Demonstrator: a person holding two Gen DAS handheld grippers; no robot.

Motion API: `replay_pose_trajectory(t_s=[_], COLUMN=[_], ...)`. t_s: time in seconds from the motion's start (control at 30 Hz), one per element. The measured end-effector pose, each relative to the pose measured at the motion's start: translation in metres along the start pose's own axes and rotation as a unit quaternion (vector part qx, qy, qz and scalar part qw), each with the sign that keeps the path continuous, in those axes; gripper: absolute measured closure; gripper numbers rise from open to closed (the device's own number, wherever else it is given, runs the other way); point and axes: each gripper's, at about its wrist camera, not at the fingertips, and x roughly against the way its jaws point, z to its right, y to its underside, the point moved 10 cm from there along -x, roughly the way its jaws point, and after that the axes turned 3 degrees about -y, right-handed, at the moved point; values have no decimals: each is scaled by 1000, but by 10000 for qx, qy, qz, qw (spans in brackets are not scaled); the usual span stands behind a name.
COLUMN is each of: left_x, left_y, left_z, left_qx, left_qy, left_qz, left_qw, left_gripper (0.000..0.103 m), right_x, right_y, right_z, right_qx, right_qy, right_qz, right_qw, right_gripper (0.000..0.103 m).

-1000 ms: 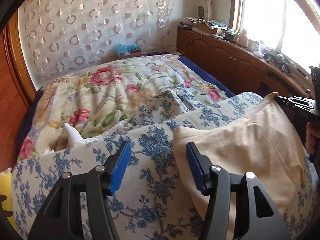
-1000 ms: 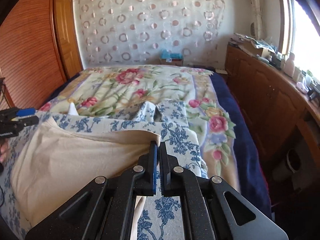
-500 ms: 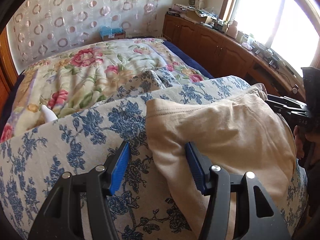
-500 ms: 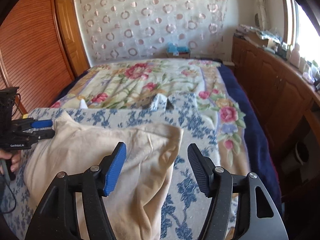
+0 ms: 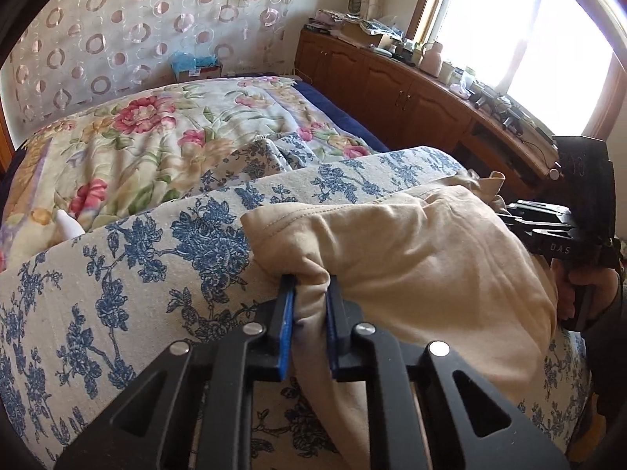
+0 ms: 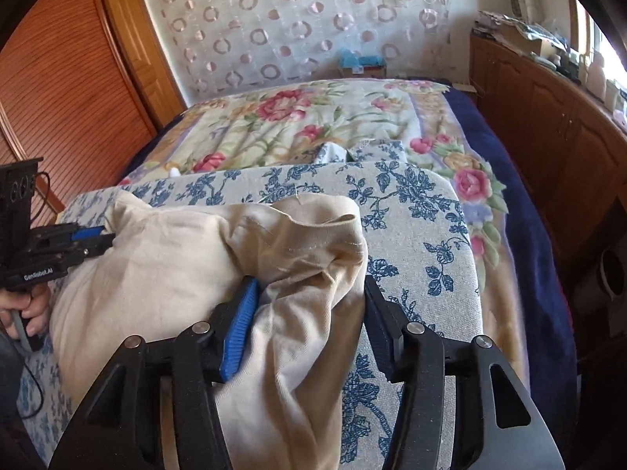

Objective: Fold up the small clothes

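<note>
A cream garment [image 5: 411,258] is spread and bunched on a blue-and-white floral board [image 5: 129,274] that lies across the near end of a bed with a floral quilt [image 5: 149,133]. In the left wrist view the left gripper [image 5: 309,286] is seen pinching a gathered fold of the garment's left edge, its blue pads [image 5: 287,325] drawn close with cloth squeezed between them. At 3 o'clock in that view the right gripper [image 5: 509,211] is seen at the garment's far edge, a hand [image 5: 584,293] around its handle.

In the right wrist view the right gripper [image 6: 309,293] is partly spread, with a rumpled hemmed corner of the garment [image 6: 305,250] lying between the fingers [image 6: 241,321]; the cloth touches both pads, but a firm grip cannot be told. At 9 o'clock the left gripper [image 6: 96,237] is seen closed on the garment's opposite edge.

A patterned curtain [image 6: 298,19] with ring motifs hangs behind the bed at 12 o'clock. Wooden cabinets [image 5: 411,98] carrying small items run along the window side at 2 o'clock, and a slatted wooden door [image 6: 58,90] stands at 10 o'clock in the right wrist view.
</note>
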Motion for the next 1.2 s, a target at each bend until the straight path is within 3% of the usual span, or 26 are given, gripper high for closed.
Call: replay_pose_trajectory(t_s=[0.03, 0.07, 0.17, 0.33, 0.43, 0.6, 0.9, 1.2], left_x=[4, 9, 39, 103, 142, 192, 248, 238], left_y=[-1, -2, -9, -6, 6, 35, 117, 176], left_z=[2, 3, 8, 5, -15, -75, -197, -263], left_qx=[27, 43, 54, 132, 261, 641, 1662, 2607], left_qy=[58, 90, 146, 152, -50, -600, -1560, -2088], left_qz=[48, 116, 459, 983, 1279, 1589, 1848, 1859], left_qw=[10000, 9999, 9988, 9950, 9914, 9834, 9560, 9241], left_gripper=[95, 96, 96, 96, 96, 96, 96, 96], right_x=[-1, -3, 4, 44, 58, 47, -34, -127], right_y=[0, -1, -4, -28, -46, -74, -121, -139], right_z=[-4, -6, -18, -63, -93, -158, -321, -452], right_qx=[3, -41, 220, 605, 850, 1301, 2373, 3352], right_qy=[-171, -293, -221, -385, -540, -891, -1625, -1708], right_qz=[-24, -50, 55, 759, 973, 1082, 838, 508], right_qw=[9999, 9995, 9995, 9945, 9901, 9816, 9541, 9251], right_gripper=[77, 88, 93, 95, 95, 96, 96, 96])
